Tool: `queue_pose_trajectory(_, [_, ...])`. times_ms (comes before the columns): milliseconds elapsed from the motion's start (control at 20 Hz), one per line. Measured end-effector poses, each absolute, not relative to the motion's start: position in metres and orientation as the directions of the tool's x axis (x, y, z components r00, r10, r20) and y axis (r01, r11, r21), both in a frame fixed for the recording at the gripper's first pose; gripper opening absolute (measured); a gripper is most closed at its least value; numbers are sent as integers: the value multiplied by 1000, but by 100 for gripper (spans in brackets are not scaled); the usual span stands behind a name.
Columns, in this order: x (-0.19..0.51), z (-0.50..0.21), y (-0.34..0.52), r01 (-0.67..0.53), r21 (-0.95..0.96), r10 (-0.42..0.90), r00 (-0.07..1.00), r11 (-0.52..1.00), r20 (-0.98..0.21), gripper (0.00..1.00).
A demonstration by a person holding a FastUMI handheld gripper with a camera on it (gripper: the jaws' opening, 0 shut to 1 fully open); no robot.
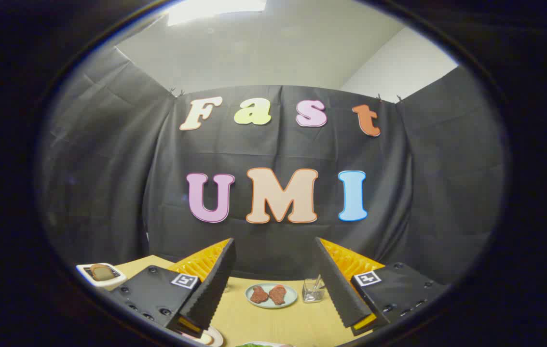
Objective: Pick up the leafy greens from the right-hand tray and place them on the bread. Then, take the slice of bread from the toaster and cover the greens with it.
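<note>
My gripper (274, 240) is held above the table, open, with nothing between its fingers. A white toaster (91, 280) stands left of the left finger, and a slice of bread (101, 272) sticks up out of it. Low down between the fingers, a thin strip of leafy greens (255, 345) peeks in on a pale tray rim. Beside the base of the left finger is the edge of a small plate (212, 336); what lies on it is mostly hidden.
Beyond the fingers, on the yellow table (283, 323), a pale green plate (294, 295) holds two reddish-brown meat pieces (268, 294). A small clear glass (313, 290) with something thin in it stands just right of that plate. Black cloth walls close the booth.
</note>
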State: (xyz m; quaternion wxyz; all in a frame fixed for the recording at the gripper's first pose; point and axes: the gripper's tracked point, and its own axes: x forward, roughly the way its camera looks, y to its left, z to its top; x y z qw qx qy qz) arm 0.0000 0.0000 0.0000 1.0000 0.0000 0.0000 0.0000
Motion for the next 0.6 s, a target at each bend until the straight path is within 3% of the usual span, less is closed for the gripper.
queue_pose_trajectory(600, [-1, -6, -10, -24, 4, 24, 1000, 1000, -18, 100])
